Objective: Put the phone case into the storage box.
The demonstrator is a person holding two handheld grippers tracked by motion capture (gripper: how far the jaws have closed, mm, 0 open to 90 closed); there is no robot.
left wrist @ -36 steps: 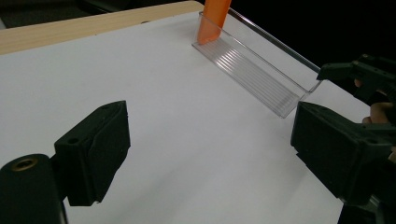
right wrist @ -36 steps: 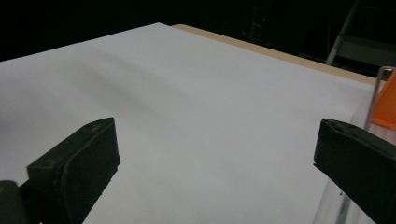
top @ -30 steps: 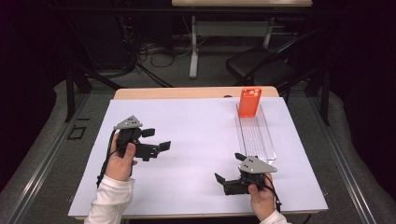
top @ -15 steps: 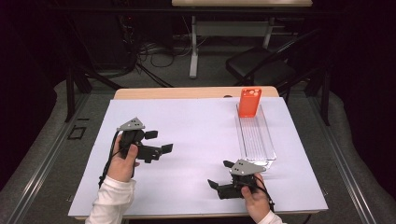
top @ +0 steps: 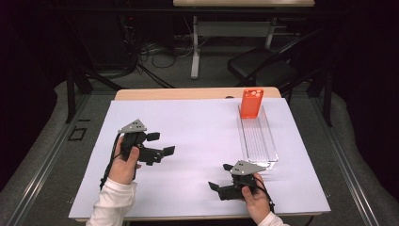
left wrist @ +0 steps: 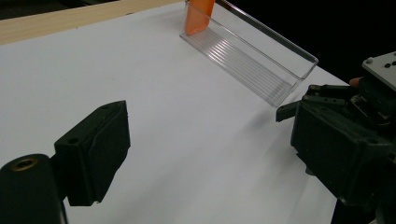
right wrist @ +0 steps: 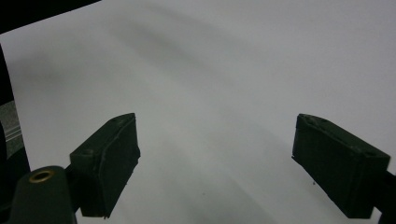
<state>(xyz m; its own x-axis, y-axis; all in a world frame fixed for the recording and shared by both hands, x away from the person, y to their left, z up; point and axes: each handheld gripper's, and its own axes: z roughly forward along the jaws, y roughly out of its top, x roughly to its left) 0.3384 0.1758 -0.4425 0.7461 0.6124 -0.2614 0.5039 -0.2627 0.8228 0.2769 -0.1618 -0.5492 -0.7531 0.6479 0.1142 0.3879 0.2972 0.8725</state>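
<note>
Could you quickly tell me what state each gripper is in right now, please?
Left gripper: open, holding nothing.
Right gripper: open, nothing between its jaws, which have just been closing slightly.

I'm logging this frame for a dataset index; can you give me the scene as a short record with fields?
surface: table covered by a white sheet
container: clear plastic tray, far right on the sheet
tray contents: orange block upright at its far end
left gripper: open, nothing between the jaws
right gripper: jaws have just been closing slightly, open, nothing between them, near the tray's near end
</note>
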